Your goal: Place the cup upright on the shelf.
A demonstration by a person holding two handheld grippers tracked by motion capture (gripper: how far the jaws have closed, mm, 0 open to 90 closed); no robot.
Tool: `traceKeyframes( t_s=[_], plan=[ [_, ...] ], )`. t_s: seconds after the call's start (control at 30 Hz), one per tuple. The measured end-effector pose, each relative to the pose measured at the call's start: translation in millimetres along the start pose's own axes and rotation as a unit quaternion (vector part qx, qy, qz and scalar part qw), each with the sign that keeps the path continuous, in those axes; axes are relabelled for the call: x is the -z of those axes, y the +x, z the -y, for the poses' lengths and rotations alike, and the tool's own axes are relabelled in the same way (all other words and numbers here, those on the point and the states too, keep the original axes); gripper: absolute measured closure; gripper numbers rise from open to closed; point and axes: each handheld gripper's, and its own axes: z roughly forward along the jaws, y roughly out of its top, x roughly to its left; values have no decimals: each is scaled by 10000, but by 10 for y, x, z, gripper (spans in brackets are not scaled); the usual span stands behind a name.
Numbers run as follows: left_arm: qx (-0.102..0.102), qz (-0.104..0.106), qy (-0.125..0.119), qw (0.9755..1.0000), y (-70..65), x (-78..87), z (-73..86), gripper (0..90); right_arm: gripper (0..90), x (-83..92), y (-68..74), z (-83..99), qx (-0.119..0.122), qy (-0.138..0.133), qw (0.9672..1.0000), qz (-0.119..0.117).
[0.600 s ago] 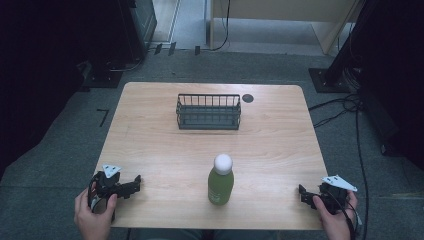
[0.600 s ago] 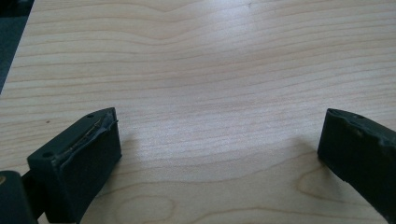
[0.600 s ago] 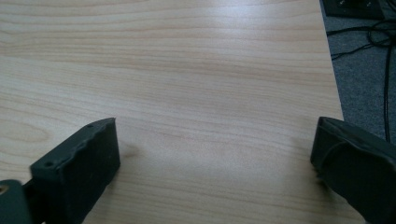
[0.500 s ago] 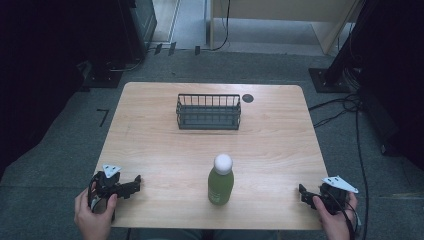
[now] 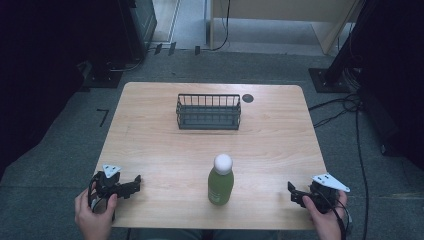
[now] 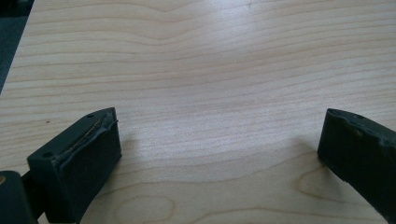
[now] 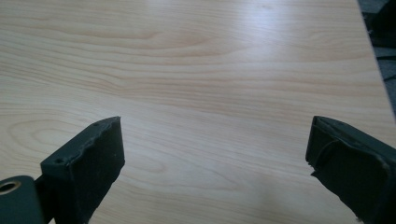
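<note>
Green juice bottle (image 5: 220, 180) stands upright near the table's (image 5: 150, 130) front edge, about mid-width, long axis vertical, white cap (image 5: 223, 163) up. Black wire basket (image 5: 208, 112) sits toward the back edge, long side parallel to it, nothing visible inside, well apart from the bottle. Left gripper (image 5: 131, 183) at the front-left corner and right gripper (image 5: 294, 192) at the front-right corner both have jaws spread wide over bare wood, holding nothing.

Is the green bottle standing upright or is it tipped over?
Upright. In the high view the green bottle stands on its base on the table, its white cap on top.
</note>
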Motion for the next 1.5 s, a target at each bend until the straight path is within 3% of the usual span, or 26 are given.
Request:
traceKeyframes(
  t_s=[0.5,0.9,1.1,1.13,1.17,1.23,1.27,1.5],
  plan=[
    [1,1,0,10000,0,0,0,0,69,2,463,-138,242,-180,9968,-734],
    [2,-1,-2,10000,0,0,0,0,86,-8,801,-191,505,-271,9900,-1291],
    [2,-1,-1,10000,0,0,0,0,88,15,990,-194,678,-316,9827,-1695],
    [2,-1,-1,10000,0,0,0,0,88,15,990,-194,678,-316,9827,-1695],
    [0,0,0,10000,0,0,0,0,93,25,1036,-199,701,-344,9797,-1845],
    [1,-2,-1,10000,0,0,0,0,97,30,1052,-199,698,-347,9788,-1893],
    [1,-1,-1,10000,0,0,0,0,102,36,1093,-201,730,-390,9759,-2021],
    [2,1,-1,10000,0,0,0,0,108,75,1247,-194,922,-402,9650,-2422]
  ],
)
